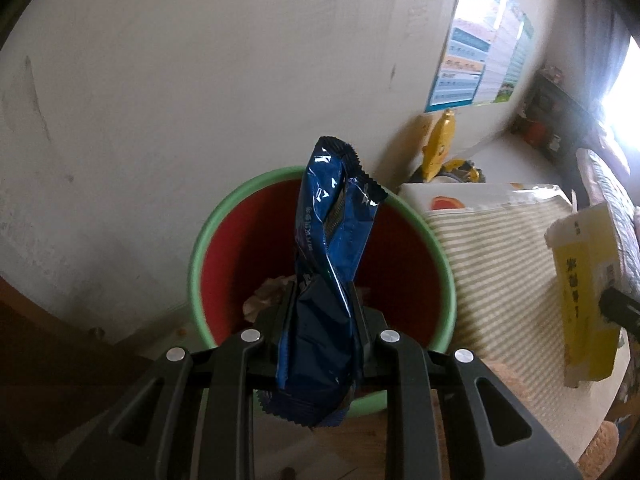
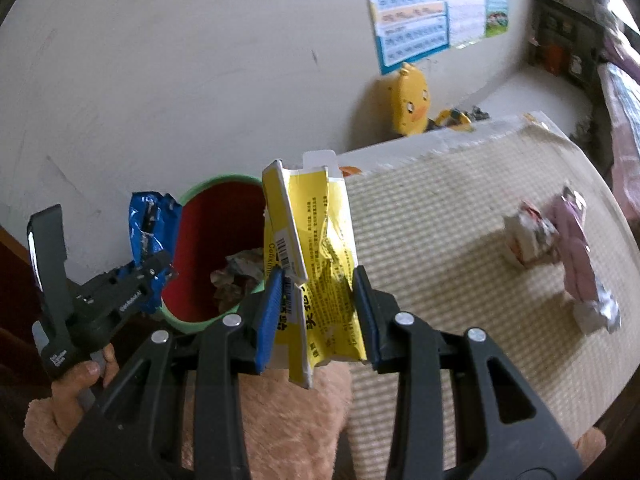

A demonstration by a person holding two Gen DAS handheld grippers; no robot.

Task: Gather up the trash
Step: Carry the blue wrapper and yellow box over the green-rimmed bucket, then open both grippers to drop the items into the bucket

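White plaster wall (image 2: 200, 80) is forming the background, with one striped beige mat (image 2: 460, 240) lying on the floor below it. We are counting one round bin with a green rim and red inside (image 1: 320, 264) standing against the wall, with crumpled paper (image 2: 236, 276) lying inside it. We are holding two grippers. Our left gripper (image 1: 320, 324) is clenching one glossy blue snack wrapper (image 1: 328, 280), which is standing upright over the bin's mouth. Our right gripper (image 2: 316, 312) is gripping one torn yellow cardboard box (image 2: 320, 256) between its two blue pads (image 2: 270, 320), just beside the bin's rim. In the right wrist view, one hand (image 2: 76, 384) is carrying the left gripper at the bin's left edge. Two more pieces of trash are lying on the mat, well apart from the bin: one crumpled white-and-red wrapper (image 2: 528, 236) and one pink wrapper (image 2: 580, 264), touching each other. One yellow duck-shaped toy (image 2: 412, 100) is leaning against the wall beneath one printed poster (image 2: 416, 12).
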